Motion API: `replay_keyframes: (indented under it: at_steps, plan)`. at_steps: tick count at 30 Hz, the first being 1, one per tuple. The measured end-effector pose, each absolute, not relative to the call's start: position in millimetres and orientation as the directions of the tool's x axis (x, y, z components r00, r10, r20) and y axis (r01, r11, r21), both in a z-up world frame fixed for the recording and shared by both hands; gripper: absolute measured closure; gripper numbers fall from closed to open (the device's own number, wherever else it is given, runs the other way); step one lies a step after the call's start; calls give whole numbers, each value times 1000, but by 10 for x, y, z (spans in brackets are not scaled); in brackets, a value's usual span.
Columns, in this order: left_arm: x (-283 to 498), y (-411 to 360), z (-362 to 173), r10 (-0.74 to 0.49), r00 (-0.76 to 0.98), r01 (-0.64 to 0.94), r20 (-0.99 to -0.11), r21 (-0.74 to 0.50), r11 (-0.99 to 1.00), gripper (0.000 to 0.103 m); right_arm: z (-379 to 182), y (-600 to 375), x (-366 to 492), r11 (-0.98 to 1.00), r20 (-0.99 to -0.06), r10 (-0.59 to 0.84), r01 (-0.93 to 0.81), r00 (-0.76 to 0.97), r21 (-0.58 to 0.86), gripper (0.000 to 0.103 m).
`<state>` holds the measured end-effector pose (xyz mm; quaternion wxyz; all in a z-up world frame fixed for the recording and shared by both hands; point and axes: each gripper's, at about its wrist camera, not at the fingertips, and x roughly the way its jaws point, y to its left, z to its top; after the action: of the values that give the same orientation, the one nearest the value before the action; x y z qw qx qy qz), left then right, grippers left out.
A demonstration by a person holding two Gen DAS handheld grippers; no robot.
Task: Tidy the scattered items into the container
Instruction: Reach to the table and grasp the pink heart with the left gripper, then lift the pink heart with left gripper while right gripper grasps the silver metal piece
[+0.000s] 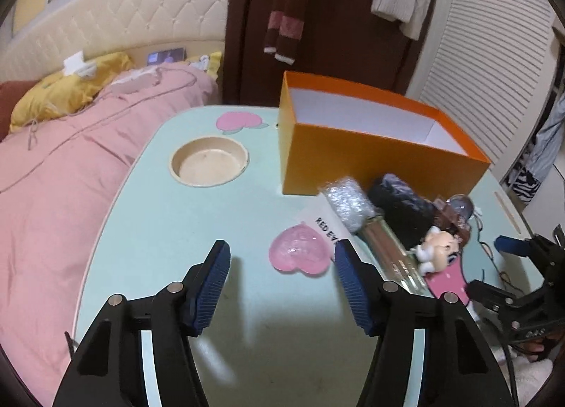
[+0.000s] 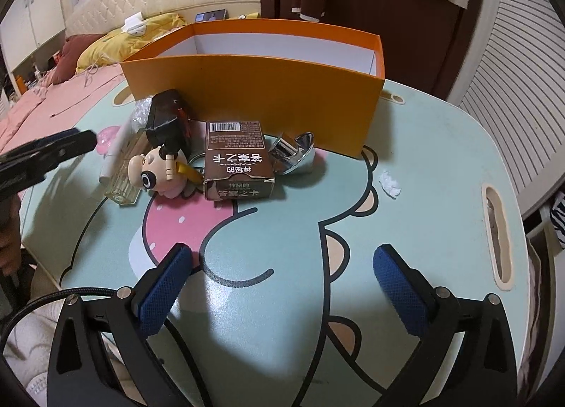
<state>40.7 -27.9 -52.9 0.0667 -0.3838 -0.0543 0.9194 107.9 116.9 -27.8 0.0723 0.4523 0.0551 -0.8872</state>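
An open orange box (image 1: 370, 156) (image 2: 268, 89) stands at the back of the mint table (image 1: 159, 230) (image 2: 423, 167). In front of it lies a cluster: a pink heart (image 1: 300, 253), a bubble-wrap roll (image 1: 348, 204), a black pouch (image 1: 402, 209) (image 2: 169, 121), a clear bottle (image 1: 392, 251) (image 2: 123, 177), a small doll (image 1: 438, 248) (image 2: 155, 170), a brown card box (image 2: 236, 160) and a chrome cone (image 2: 293, 154). My left gripper (image 1: 282, 255) is open just short of the heart, nothing between its pads. My right gripper (image 2: 282, 258) is wide open over bare table, short of the card box.
A round recess (image 1: 210, 161) is set in the table at the left. A pink-covered bed (image 1: 70, 145) borders the table's left side. A crumpled white scrap (image 2: 390, 184) lies near a slot handle (image 2: 498, 230) on the right. A dark door stands behind the box.
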Motion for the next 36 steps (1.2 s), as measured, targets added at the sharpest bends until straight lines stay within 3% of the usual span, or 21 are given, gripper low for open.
replay_keyframes:
  at_steps: [4,8,21,26,29,32,36]
  plan:
    - [251,-269,-560,166,-685,-93,-710,-142,-986,42,-278,1193,1082,-983,-810,-81,180,-580,-31,1]
    - [150,-190,-597,175,-662,-144,-729,-104,-984,68,-278,1196,1085,-983,-810,-80,179,-580,-31,1]
    - [345,-72,-605,190,-690,-176,-699,-93,-980,69,-254,1178,1116,-985,-810,-75,169,-581,-30,1]
    - [366,-61,-610,198,-690,-177,-696,-103,-979,69,-150,1212,1124,-985,-775,-97,170,-625,-13,31]
    - [369,-57,-615,196,-692,-178,-695,-99,-979,69,-30,1267,1056,-989,-732,-110,147,-672,14,31]
    - [361,-56,-620,196,-692,-178,-695,-98,-979,69,65,1412,910,-986,-700,-167,100,-694,135,33]
    - [362,-64,-622,199,-692,-180,-694,-101,-978,69,8,1512,632,-975,-719,-188,41,-669,216,42]
